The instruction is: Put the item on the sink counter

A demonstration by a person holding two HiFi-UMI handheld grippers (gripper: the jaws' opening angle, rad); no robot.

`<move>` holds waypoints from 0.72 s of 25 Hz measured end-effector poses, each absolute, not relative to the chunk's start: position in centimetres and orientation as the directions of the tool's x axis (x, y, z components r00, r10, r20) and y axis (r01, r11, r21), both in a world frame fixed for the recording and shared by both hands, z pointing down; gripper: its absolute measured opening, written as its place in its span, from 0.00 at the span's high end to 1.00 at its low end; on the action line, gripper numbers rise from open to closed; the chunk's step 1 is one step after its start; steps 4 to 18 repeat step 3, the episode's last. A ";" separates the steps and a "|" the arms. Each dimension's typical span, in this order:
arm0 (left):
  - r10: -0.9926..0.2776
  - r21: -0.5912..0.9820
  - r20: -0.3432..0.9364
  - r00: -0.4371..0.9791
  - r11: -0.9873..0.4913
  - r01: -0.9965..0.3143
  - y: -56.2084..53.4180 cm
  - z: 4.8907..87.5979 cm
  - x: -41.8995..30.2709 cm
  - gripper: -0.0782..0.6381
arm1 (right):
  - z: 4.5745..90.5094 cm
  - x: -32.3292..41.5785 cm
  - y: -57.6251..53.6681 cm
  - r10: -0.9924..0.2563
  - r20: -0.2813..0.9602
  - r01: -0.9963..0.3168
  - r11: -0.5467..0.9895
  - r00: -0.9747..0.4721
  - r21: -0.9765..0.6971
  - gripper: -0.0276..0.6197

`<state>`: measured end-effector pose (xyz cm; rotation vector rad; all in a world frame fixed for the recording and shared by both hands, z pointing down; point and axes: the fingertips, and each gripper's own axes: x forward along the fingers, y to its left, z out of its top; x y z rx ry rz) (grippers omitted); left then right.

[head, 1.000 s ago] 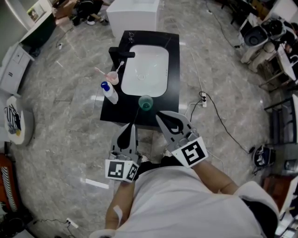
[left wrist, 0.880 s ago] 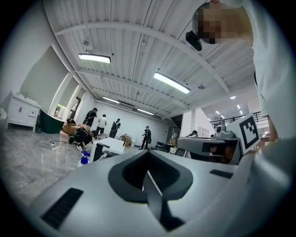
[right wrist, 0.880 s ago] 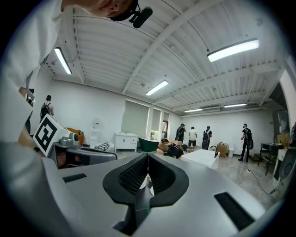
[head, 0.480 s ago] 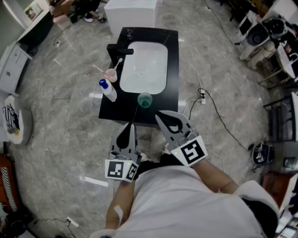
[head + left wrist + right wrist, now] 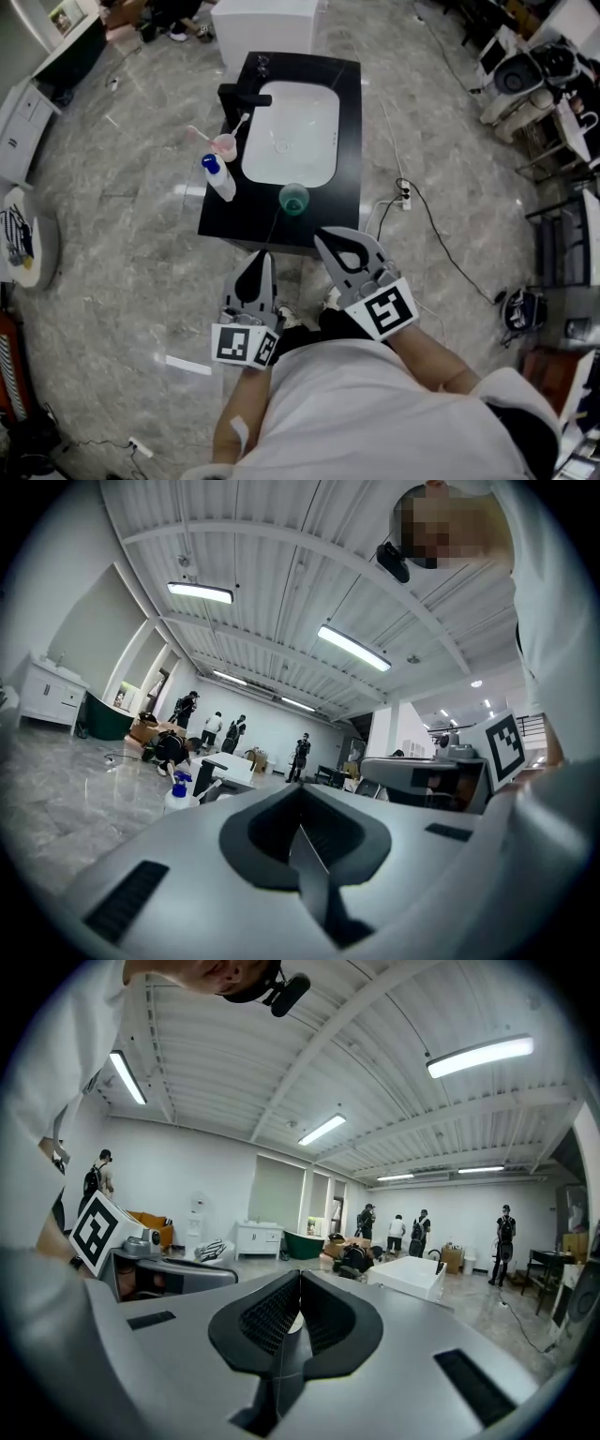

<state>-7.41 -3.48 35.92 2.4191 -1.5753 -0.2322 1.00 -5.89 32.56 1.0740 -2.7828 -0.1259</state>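
Item count
Ahead of left gripper (image 5: 255, 262) and right gripper (image 5: 330, 239) are counted: one sink counter (image 5: 349, 141), one faucet (image 5: 242, 96), one spray bottle (image 5: 219, 178), one pink cup (image 5: 224, 146), one green cup (image 5: 293, 200).

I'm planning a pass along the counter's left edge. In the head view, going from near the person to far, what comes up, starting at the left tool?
Left tool → blue-capped white bottle → pink cup → black faucet. The green cup lies about level with the bottle, so it is left out.

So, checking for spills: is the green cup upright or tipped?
Upright: the green cup stands on the sink counter, its round mouth facing up.
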 end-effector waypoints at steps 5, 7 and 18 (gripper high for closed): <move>-0.912 0.290 0.000 0.411 -0.393 -0.872 -3.2 36.3 -7.8 0.89 | 33.0 0.7 -5.6 -0.678 0.122 -0.664 0.735 -0.725 0.138 0.90; -0.912 0.290 0.000 0.411 -0.393 -0.872 -3.2 36.3 -7.8 0.89 | 33.0 0.7 -5.6 -0.678 0.122 -0.664 0.735 -0.725 0.138 0.90; -0.912 0.290 0.000 0.411 -0.393 -0.872 -3.2 36.3 -7.8 0.89 | 33.0 0.7 -5.6 -0.678 0.122 -0.664 0.735 -0.725 0.138 0.90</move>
